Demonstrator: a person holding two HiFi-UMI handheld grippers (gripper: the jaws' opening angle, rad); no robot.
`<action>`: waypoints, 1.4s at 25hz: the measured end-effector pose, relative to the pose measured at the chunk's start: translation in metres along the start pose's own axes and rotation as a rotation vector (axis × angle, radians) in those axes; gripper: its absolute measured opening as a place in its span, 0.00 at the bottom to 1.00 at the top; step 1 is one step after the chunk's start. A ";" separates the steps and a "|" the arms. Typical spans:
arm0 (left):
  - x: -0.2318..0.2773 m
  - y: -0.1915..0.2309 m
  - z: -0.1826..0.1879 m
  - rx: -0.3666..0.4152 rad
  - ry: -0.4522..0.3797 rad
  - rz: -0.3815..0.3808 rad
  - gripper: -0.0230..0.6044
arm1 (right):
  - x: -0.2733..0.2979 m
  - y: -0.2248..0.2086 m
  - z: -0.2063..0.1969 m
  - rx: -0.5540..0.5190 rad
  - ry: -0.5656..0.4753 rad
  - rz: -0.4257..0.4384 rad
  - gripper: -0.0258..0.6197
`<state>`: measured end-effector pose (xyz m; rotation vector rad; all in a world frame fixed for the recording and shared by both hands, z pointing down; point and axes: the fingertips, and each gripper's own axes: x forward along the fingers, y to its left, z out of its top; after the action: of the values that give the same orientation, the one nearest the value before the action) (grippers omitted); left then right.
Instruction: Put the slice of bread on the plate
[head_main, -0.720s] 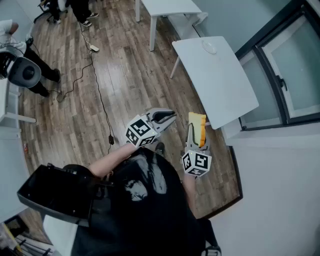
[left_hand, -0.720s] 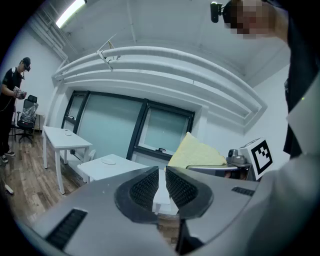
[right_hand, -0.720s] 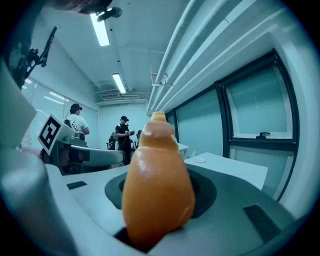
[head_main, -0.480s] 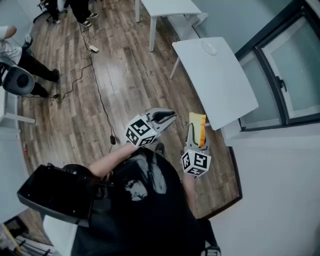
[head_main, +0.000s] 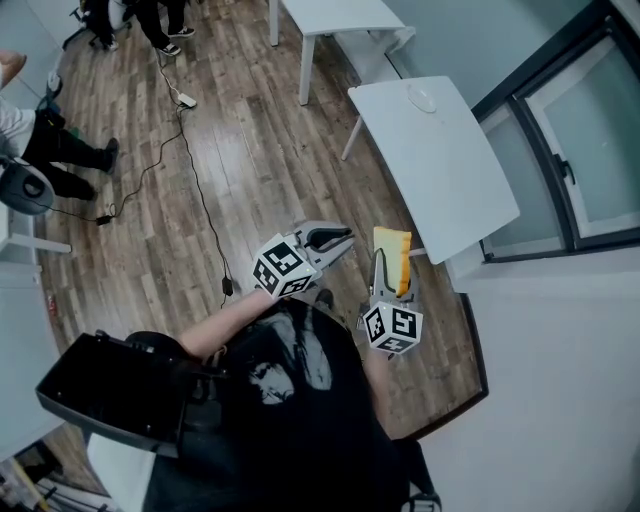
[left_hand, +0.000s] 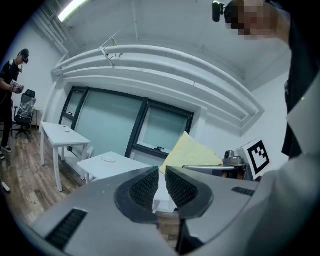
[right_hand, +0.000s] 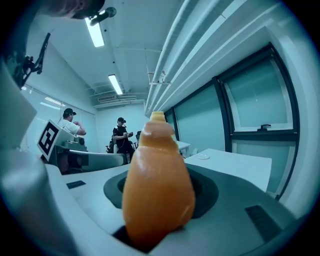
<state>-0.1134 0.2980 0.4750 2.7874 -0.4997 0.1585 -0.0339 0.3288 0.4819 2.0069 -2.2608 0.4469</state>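
A slice of bread (head_main: 393, 259), yellow with an orange crust, stands on edge between the jaws of my right gripper (head_main: 392, 268), which is shut on it. In the right gripper view the bread (right_hand: 157, 185) fills the middle, crust towards the camera. My left gripper (head_main: 335, 238) hovers just left of it over the wooden floor, its jaws shut with nothing between them (left_hand: 161, 186). The small white plate (head_main: 420, 97) lies at the far end of a white table (head_main: 440, 170) ahead of both grippers, and also shows in the plate's other views (left_hand: 107, 159) (right_hand: 203, 156).
A second white table (head_main: 330, 15) stands farther back. A black cable (head_main: 195, 190) runs across the wooden floor. People stand at the far left (head_main: 50, 150). A window wall (head_main: 580, 150) lies to the right, and a black case (head_main: 110, 390) sits at the lower left.
Both grippers and the bread keep their places. The person at the far left has shifted, and the head view has drifted slightly.
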 end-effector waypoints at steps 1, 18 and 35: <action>-0.002 0.002 -0.001 -0.002 0.002 -0.004 0.12 | 0.002 0.003 -0.001 0.009 0.000 -0.002 0.27; 0.052 0.069 -0.016 -0.108 0.066 0.013 0.12 | 0.077 -0.023 -0.007 0.063 0.084 0.099 0.27; 0.204 0.134 0.021 -0.094 0.099 0.068 0.12 | 0.176 -0.161 0.026 0.097 0.136 0.184 0.27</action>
<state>0.0304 0.1066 0.5249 2.6578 -0.5625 0.2795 0.1043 0.1373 0.5277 1.7554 -2.3898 0.6982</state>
